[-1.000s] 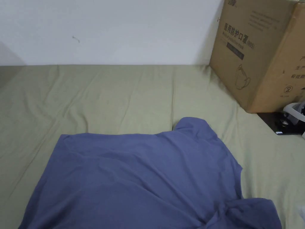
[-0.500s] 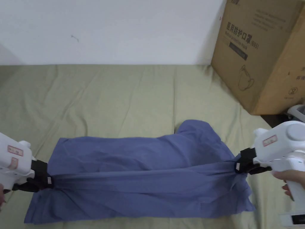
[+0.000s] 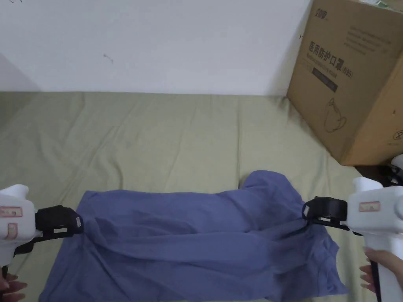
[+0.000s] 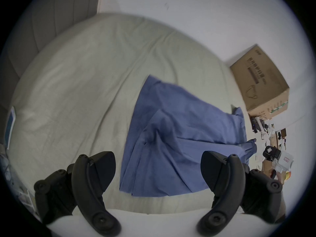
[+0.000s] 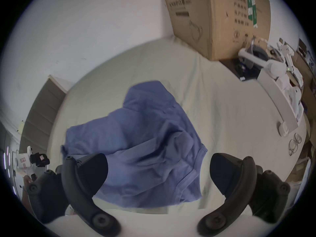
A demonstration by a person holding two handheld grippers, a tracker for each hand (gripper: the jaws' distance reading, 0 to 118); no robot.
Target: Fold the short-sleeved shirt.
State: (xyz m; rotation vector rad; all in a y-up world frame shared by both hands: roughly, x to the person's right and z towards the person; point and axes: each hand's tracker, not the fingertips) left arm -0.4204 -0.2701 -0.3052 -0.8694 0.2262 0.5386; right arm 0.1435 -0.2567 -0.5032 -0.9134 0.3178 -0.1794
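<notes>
A cardboard box (image 3: 354,78) stands on the green sheet (image 3: 165,133) against the wall (image 3: 157,39).

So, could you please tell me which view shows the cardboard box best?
The head view: the cardboard box stands large and sharp beside the wall. The right gripper view shows it blurred; the left gripper view shows it small and far.

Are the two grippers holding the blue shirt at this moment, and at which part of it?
Nothing is held. The left gripper and the right gripper both have their jaws wide apart, and the blue shirt lies loose on the green sheet.
</notes>
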